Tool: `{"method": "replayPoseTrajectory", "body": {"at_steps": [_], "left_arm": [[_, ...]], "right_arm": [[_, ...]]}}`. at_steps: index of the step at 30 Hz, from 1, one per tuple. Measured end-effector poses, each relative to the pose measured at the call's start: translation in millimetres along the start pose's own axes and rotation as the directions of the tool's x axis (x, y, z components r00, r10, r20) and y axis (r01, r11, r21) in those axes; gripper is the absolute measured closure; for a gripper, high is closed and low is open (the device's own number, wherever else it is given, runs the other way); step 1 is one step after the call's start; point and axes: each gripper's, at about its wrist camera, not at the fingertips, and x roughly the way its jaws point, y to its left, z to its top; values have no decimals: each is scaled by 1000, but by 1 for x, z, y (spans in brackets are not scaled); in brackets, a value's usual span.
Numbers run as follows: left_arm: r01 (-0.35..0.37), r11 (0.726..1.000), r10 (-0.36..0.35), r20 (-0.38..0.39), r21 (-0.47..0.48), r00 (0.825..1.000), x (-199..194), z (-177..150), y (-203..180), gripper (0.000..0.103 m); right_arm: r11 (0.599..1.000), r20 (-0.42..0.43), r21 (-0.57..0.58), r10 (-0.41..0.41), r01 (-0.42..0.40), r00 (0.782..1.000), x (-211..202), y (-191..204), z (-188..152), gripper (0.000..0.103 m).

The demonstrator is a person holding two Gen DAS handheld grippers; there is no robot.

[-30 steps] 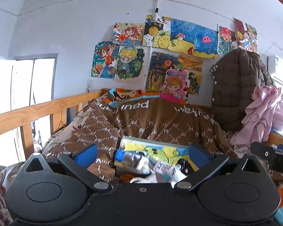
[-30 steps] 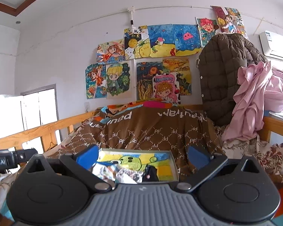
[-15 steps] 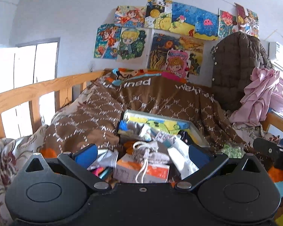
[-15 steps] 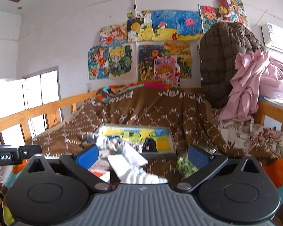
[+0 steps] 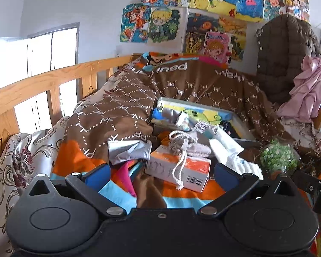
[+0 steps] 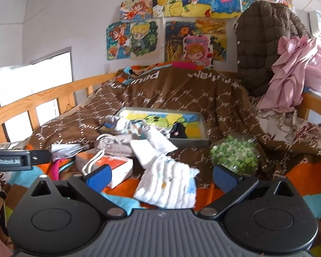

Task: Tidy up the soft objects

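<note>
Drawstring pouch (image 5: 183, 142) atop box (image 5: 177, 168) — cord toward camera, jaws wide

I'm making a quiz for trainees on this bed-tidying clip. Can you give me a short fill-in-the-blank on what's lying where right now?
1. The grey drawstring pouch lies on top of the white and ____ box.
2. The white folded cloth lies between the open fingers of the ____ gripper.
3. The bag of green pieces lies to the ____ of the white folded cloth.
4. The left gripper holds ____.

Missing words: orange; right; right; nothing
</note>
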Motion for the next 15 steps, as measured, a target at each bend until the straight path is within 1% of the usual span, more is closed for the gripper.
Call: {"method": "replayPoseTrajectory", "body": {"at_steps": [4, 15], "left_arm": [[-26, 999, 26, -20, 23, 999, 3, -1, -2, 1], [-77, 997, 77, -29, -2, 997, 8, 5, 6, 1]], "right_arm": [[1000, -10, -18, 17, -17, 1000, 1, 5, 0, 0], [996, -37, -81, 41, -43, 998, 13, 19, -4, 0]]}}
